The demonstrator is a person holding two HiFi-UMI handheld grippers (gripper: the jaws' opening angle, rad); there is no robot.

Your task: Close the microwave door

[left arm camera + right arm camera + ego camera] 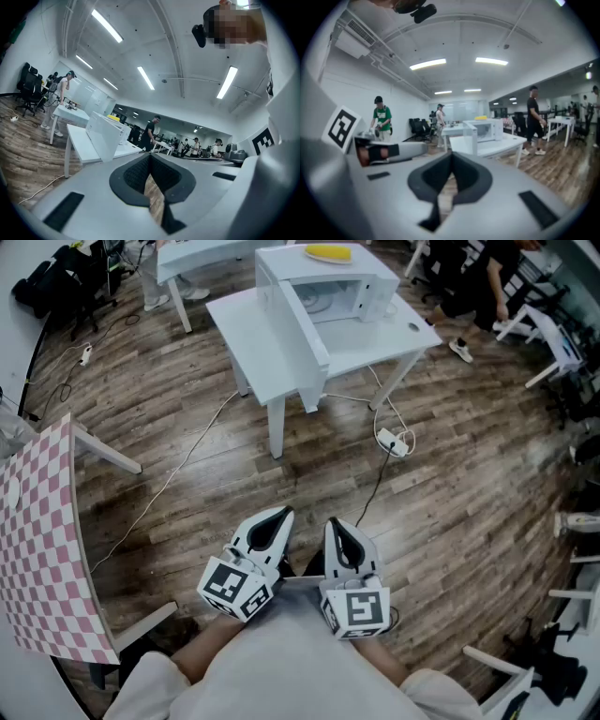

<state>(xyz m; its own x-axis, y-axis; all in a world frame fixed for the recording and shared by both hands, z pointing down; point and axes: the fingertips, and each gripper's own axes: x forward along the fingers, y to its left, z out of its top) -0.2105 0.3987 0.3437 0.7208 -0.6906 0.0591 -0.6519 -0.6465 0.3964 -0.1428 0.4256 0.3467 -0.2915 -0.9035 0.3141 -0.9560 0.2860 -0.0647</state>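
One microwave (370, 282), two hand-held grippers (281, 515) (336, 522)

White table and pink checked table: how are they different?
The white table is plain; the pink-and-white checked table is patterned. The white table carries the white microwave, door open, far ahead; the checked table stands close on the left. Both stand on the wooden floor.

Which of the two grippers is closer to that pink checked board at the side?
Left. The left gripper sits just right of the pink checked board, with wooden floor between them; the right gripper is farther right, beyond the left one.
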